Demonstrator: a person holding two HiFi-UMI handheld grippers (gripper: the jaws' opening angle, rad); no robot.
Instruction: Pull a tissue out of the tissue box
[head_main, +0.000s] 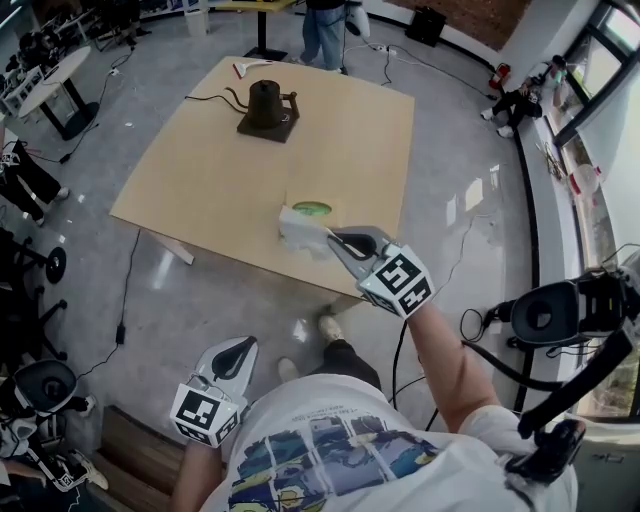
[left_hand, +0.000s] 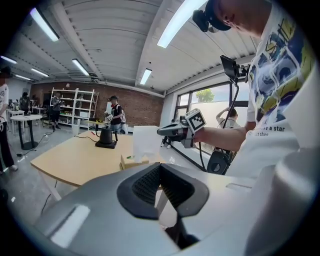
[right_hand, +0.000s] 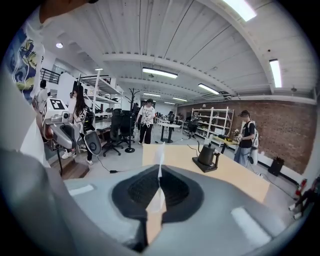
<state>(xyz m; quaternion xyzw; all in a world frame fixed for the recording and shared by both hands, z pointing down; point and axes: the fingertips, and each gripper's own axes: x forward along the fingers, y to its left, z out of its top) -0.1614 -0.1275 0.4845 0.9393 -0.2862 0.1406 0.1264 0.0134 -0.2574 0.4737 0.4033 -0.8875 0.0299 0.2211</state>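
A tan tissue box (head_main: 312, 209) with a green slot stands near the table's near edge. My right gripper (head_main: 333, 238) is shut on a white tissue (head_main: 298, 230), which hangs just in front of and above the box. In the right gripper view the tissue (right_hand: 160, 152) sticks up edge-on from between the closed jaws (right_hand: 159, 172). The left gripper view shows the sheet (left_hand: 145, 142) hanging over the box (left_hand: 130, 161), with the right gripper (left_hand: 163, 131) at its upper corner. My left gripper (head_main: 243, 347) is shut and holds nothing, low and short of the table.
A black kettle (head_main: 268, 108) on its base stands at the far side of the wooden table (head_main: 200, 170), with a cable trailing left. People stand beyond the table. Office chairs and camera rigs (head_main: 560, 310) flank me on the floor.
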